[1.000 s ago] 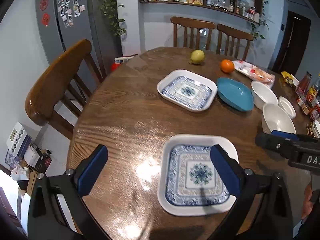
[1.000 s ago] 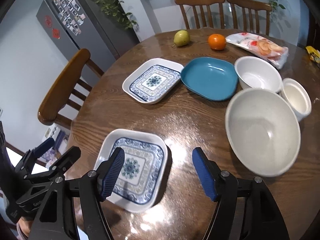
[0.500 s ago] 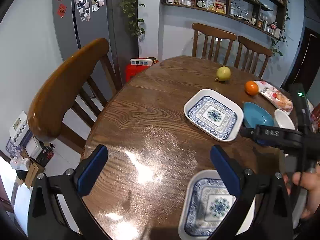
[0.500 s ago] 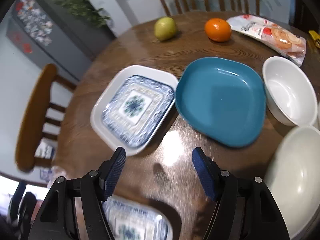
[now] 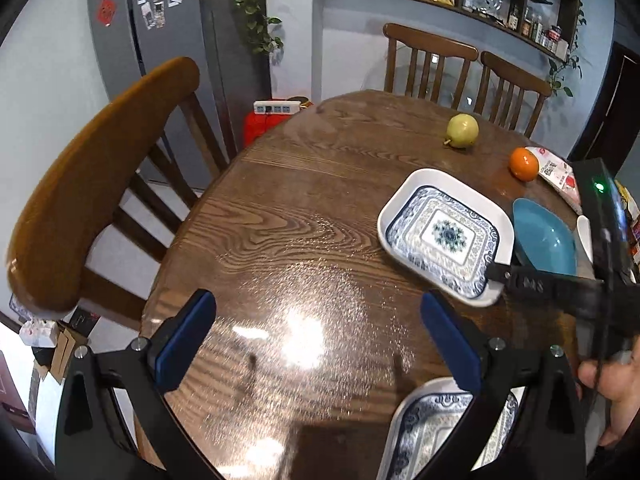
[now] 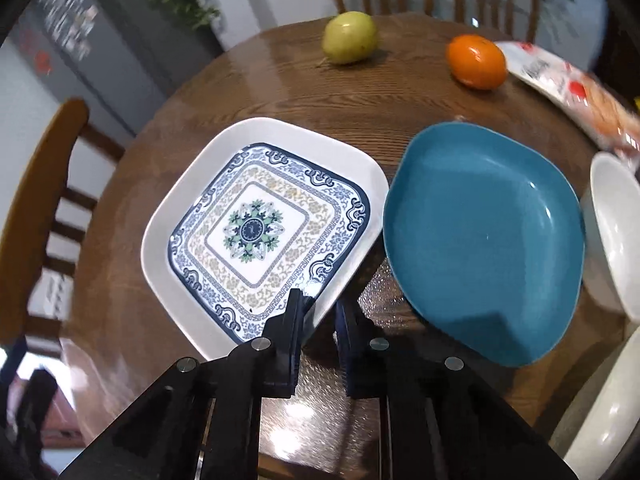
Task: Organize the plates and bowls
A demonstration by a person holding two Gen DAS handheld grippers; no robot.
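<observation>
A square white plate with a blue pattern (image 6: 256,232) lies on the round wooden table (image 6: 280,92), next to a teal plate (image 6: 484,236). My right gripper (image 6: 320,312) is shut on the patterned plate's near rim; it also shows in the left wrist view (image 5: 496,272) at that plate (image 5: 444,232). My left gripper (image 5: 316,332) is open and empty above bare table. A second patterned plate (image 5: 432,432) lies at the near edge, partly hidden behind my left gripper's right finger.
A green pear (image 6: 350,38), an orange (image 6: 476,60) and a snack bag (image 6: 576,96) lie at the far side. White bowls (image 6: 616,232) stand at the right. Wooden chairs (image 5: 100,184) surround the table.
My right gripper moved forward to the far patterned plate and closed on its rim. My left gripper drew back and left, so the near plate slid to the lower right of its view.
</observation>
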